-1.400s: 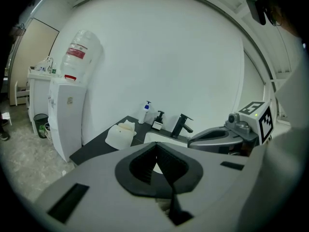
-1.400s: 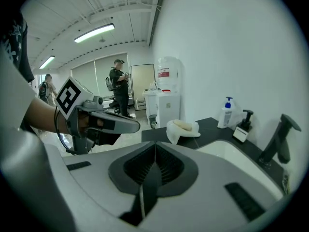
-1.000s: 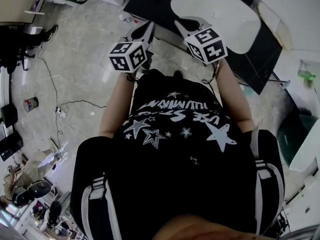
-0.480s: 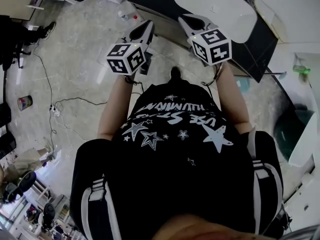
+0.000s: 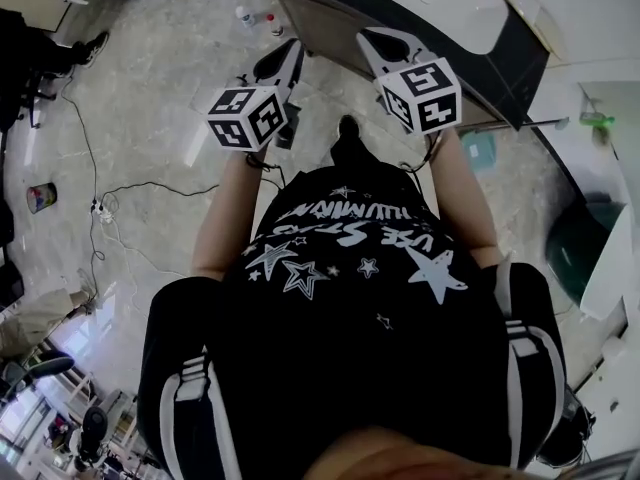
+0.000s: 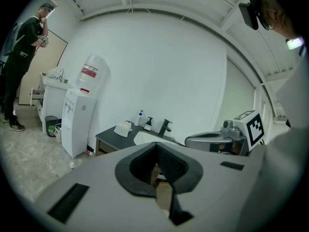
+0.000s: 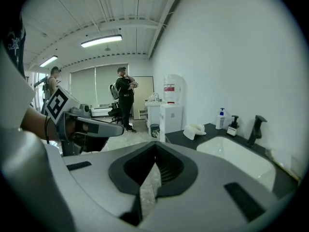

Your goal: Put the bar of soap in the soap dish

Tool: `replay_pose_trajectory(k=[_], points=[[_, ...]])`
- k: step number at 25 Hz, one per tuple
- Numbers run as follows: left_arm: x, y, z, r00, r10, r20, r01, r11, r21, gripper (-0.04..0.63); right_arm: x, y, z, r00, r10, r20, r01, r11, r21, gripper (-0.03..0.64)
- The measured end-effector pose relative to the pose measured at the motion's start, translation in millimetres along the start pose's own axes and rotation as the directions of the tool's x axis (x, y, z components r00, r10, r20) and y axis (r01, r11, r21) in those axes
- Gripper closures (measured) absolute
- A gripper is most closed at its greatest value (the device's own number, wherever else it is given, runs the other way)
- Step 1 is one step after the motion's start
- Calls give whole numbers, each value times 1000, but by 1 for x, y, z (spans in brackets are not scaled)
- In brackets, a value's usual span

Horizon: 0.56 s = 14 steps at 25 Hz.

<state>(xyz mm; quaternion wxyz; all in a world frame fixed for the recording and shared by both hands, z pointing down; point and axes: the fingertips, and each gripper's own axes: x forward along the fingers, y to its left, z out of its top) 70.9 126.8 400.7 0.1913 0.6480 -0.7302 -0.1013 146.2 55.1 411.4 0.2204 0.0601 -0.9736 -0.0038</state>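
Observation:
My left gripper (image 5: pixel 290 56) and right gripper (image 5: pixel 372 40) are held side by side in front of the person's chest, pointing at a dark counter (image 5: pixel 330 18) with a white sink (image 5: pixel 440 3). Both are shut with nothing between the jaws, as the left gripper view (image 6: pixel 157 170) and the right gripper view (image 7: pixel 153 166) show. A small white object (image 7: pixel 194 129) lies on the counter's left end (image 6: pixel 124 128); whether it is the soap or the dish I cannot tell.
A blue-capped pump bottle (image 7: pixel 221 118), a dark dispenser (image 7: pixel 233 123) and a black faucet (image 7: pixel 254 129) stand behind the basin. A water dispenser (image 6: pixel 79 115) stands left of the counter. Cables (image 5: pixel 110 213) and a can (image 5: pixel 37 196) lie on the floor. A person (image 7: pixel 124 100) stands far off.
The counter, sink and floor items have slid toward the top of the head view. Both grippers keep their place in front of the body, still shut.

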Motion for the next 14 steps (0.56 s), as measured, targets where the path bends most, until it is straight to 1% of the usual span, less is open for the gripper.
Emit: replay_pose_trajectory(k=[3, 7, 14], points=[[-15, -13, 1, 1000, -9, 19, 9, 999, 31, 583, -16, 10, -2, 999, -23, 33, 23, 1000, 8, 609], [-40, -26, 5, 999, -17, 45, 14, 998, 69, 583, -31, 26, -1, 997, -41, 73, 38, 998, 46, 609], [-67, -37, -13, 999, -22, 39, 19, 998, 61, 583, -46, 58, -16, 996, -31, 81, 26, 998, 54, 609]])
